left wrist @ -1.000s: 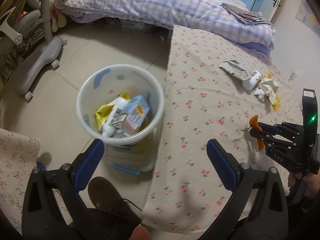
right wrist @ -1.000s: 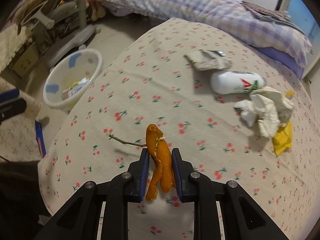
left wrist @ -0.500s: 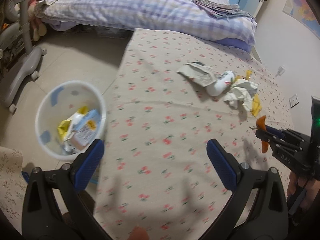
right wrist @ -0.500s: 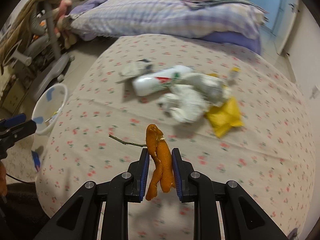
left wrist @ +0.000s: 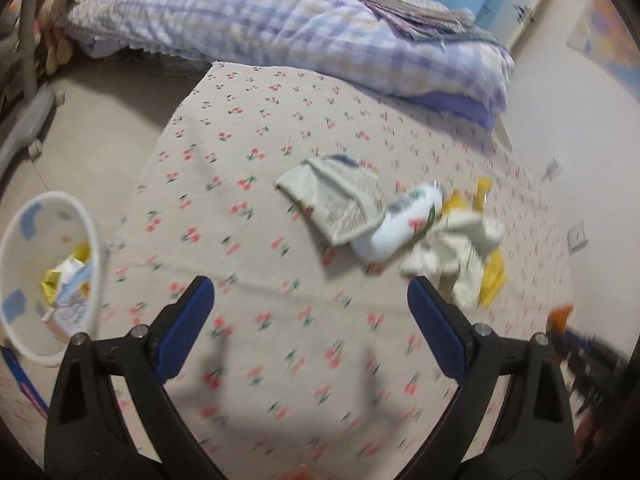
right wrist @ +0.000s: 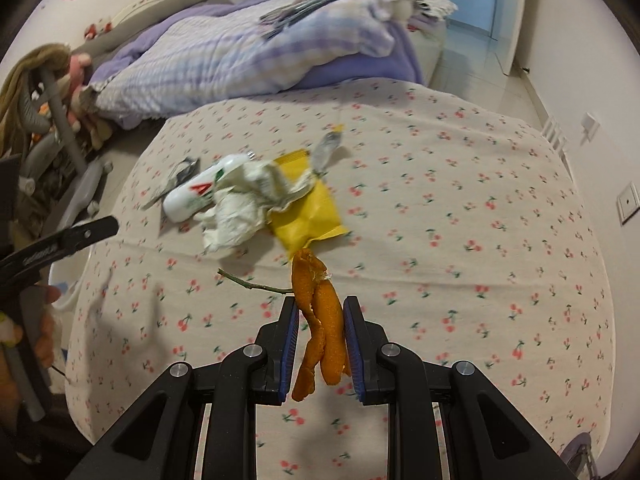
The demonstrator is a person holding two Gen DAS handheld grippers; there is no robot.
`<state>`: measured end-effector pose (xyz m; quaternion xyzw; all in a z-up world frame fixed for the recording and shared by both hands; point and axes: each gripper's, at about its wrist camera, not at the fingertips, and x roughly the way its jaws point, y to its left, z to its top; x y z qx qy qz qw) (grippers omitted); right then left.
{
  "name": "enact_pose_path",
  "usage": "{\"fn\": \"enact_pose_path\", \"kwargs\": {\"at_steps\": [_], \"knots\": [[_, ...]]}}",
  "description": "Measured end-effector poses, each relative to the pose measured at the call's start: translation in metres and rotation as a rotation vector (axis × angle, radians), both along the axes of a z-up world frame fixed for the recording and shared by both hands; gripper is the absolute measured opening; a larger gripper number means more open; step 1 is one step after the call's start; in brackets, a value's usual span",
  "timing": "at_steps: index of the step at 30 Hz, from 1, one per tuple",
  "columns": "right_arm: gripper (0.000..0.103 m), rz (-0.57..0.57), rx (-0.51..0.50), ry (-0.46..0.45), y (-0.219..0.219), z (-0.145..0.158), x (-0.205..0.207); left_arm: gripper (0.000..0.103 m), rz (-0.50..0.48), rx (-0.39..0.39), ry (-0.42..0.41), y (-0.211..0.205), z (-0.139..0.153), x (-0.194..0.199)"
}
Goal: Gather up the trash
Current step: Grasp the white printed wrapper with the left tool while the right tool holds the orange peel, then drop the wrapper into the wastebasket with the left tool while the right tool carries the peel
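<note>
Clearly our right claw (right wrist: 320,340) is pinched nearly shut on the peel (right wrist: 318,320), which hangs above the near part of the cherry-print table (right wrist: 460,208), clear of the cloth. Our left claw (left wrist: 310,312) is spread wide with nothing between its pads. We judge the main risk is the peel slipping on the way to the bin (left wrist: 52,280), which sits on the floor well off to the left past the table edge: it is thin, curled and pinched only mid-length, so a quick swing could shake it loose. Its twig (right wrist: 256,286) juts left and could snag the bin rim or the left claw. The peel's long axis runs along the fingers, upper tip pointing forward toward the yellow wrapper (right wrist: 308,212), loose ends trailing back between the pads.
</note>
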<state>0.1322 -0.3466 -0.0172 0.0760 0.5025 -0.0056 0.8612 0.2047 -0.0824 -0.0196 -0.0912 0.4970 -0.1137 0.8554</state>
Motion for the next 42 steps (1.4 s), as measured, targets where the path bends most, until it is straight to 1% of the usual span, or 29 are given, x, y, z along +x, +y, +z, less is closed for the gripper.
{"fn": "enact_pose_path", "kwargs": {"at_steps": [3,7,9,11,12,13,14,15,17,19,22,26,30,36,42], "knots": [[0.023,-0.017,0.011,-0.005,-0.009,0.002,0.001,0.097,0.039,-0.041,0.007,-0.008,-0.005,0.015],[0.023,-0.035,0.021,-0.003,-0.022,0.0,0.004,0.097,0.048,-0.076,0.029,-0.021,-0.012,0.037],[0.023,-0.044,0.024,-0.002,-0.029,-0.001,0.006,0.097,0.046,-0.069,0.047,-0.027,-0.017,0.048],[0.023,-0.054,0.036,0.0,-0.034,-0.001,0.01,0.097,0.041,-0.036,0.085,-0.033,-0.026,0.058],[0.023,-0.057,0.04,0.0,-0.035,-0.002,0.012,0.097,0.045,-0.032,0.108,-0.033,-0.03,0.062],[0.023,-0.061,0.045,-0.001,-0.036,-0.003,0.014,0.094,0.054,-0.042,0.123,-0.032,-0.034,0.066],[0.023,-0.062,0.048,-0.001,-0.036,-0.003,0.016,0.088,0.061,-0.059,0.135,-0.03,-0.036,0.068],[0.023,-0.063,0.05,0.0,-0.035,-0.003,0.017,0.085,0.071,-0.091,0.156,-0.027,-0.039,0.07],[0.023,-0.06,0.051,0.002,-0.033,-0.003,0.019,0.068,0.077,-0.128,0.177,-0.022,-0.043,0.072],[0.023,-0.057,0.05,0.001,-0.03,-0.003,0.021,0.061,0.062,-0.137,0.182,-0.02,-0.043,0.069],[0.023,-0.058,0.049,-0.001,-0.026,-0.001,0.024,0.061,0.035,-0.138,0.165,-0.015,-0.036,0.061],[0.023,-0.054,0.06,-0.005,-0.018,0.002,0.027,0.06,0.009,-0.113,0.138,-0.004,-0.025,0.051],[0.023,-0.035,0.055,-0.016,-0.005,0.007,0.028,0.06,-0.026,-0.047,0.087,0.007,-0.005,0.035],[0.023,0.01,0.028,-0.041,0.023,0.018,0.027,0.06,-0.049,0.01,0.041,0.028,0.015,0.013],[0.023,0.067,0.003,-0.067,0.055,0.028,0.028,0.06,-0.055,0.06,-0.011,0.054,0.028,-0.009]]}}
